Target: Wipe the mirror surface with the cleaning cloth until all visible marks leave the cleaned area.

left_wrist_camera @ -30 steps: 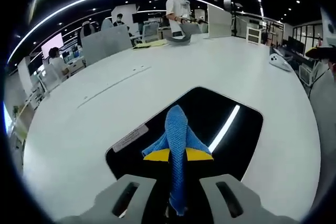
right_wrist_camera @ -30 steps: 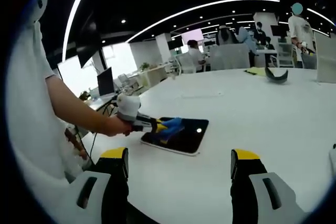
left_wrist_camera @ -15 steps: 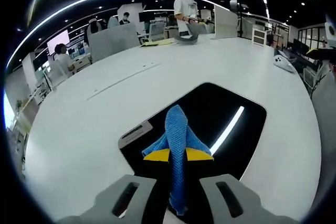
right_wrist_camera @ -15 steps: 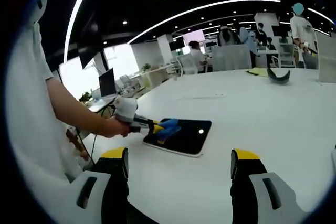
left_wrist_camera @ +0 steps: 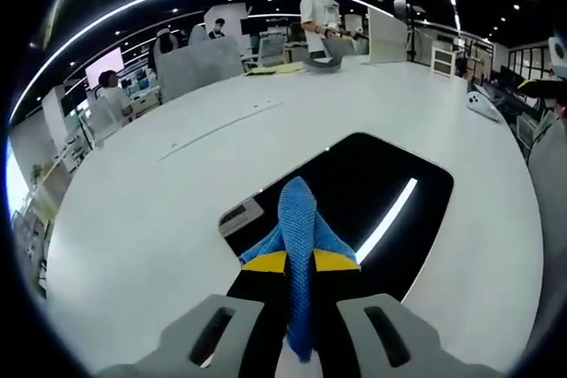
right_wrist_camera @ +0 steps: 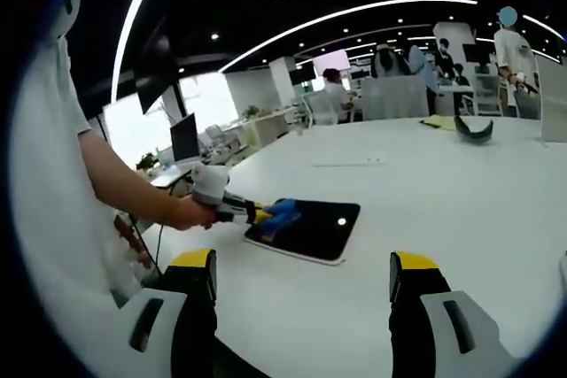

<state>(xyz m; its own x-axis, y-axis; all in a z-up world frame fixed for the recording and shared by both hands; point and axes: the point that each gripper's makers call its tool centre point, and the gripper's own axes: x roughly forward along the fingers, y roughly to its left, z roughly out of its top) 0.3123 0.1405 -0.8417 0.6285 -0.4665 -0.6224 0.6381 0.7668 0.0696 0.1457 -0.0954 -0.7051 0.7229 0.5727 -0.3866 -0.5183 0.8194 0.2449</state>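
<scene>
Bare white counter (right_wrist_camera: 461, 210) open across the frame's right half, mirror (right_wrist_camera: 306, 229) at centre left, person's arm (right_wrist_camera: 124, 185) crossing the left

The left gripper view sits low and close over the mirror (left_wrist_camera: 372, 192), looking forward across the counter (left_wrist_camera: 159, 210) toward its far edge. The right gripper view stands farther back, off to the side, facing the mirror (right_wrist_camera: 310, 227) near the counter's (right_wrist_camera: 461, 210) near-left edge. The 2 views share mirror and counter.
</scene>
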